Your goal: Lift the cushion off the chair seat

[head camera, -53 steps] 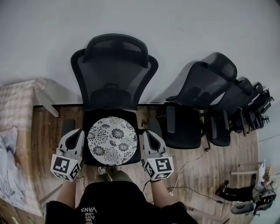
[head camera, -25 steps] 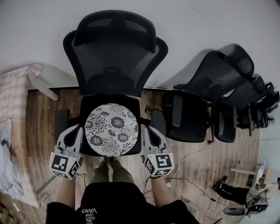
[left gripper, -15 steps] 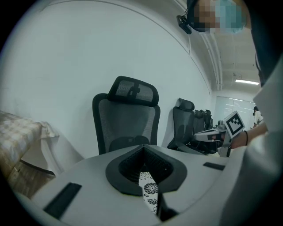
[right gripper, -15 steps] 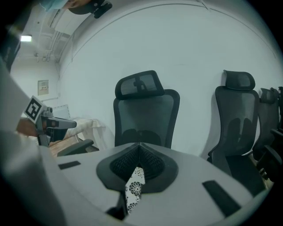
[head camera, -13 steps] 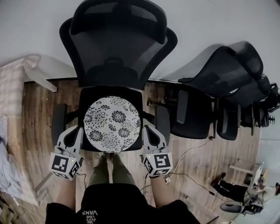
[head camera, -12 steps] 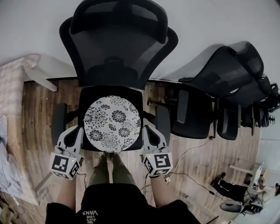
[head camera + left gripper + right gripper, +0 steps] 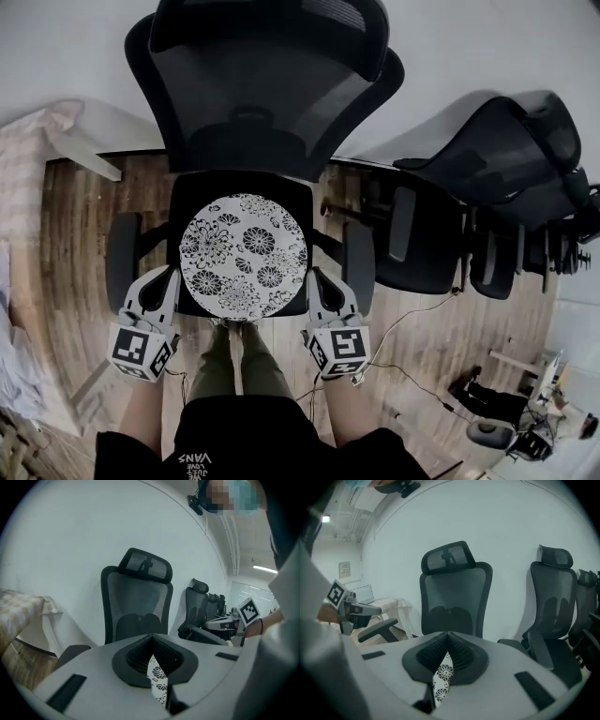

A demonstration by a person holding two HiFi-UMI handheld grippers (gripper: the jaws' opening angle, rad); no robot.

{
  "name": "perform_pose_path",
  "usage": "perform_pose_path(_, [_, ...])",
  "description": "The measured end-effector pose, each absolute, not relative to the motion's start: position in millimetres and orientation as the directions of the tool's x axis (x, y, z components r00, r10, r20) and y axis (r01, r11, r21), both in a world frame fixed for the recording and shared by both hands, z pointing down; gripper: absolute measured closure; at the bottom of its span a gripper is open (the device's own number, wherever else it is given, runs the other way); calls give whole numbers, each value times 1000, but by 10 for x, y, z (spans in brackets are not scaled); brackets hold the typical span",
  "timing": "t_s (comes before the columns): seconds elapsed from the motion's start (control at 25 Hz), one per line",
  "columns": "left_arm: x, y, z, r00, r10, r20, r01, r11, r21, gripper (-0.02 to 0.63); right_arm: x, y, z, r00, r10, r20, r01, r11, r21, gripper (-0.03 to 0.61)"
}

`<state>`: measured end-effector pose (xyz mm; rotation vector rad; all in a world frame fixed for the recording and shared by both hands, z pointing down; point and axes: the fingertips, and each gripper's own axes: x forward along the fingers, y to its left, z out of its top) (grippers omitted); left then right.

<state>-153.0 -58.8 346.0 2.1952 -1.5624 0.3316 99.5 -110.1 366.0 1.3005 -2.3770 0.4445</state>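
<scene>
Since 0.5 s earlier the chair [image 7: 262,103] has shifted towards the top of the head view, and its headrest is now cut by the top edge.
The round floral cushion [image 7: 244,255] lies flat over the black seat [image 7: 190,199] at frame centre; whether it is clear of the seat cannot be told. The left gripper [image 7: 164,281] is at its lower-left rim and the right gripper [image 7: 322,281] at its lower-right rim. The fingers of each are closed onto the cushion edge, with the floral fabric showing in the narrow slit between them.
</scene>
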Motion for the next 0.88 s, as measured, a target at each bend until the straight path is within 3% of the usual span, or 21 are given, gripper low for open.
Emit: perform_pose_path(0.88, [-1401,-612,4172,351,-797,492,-934,-258,248,603,1011,-1133,4365,-477,-688,547,-847,526,-77,561])
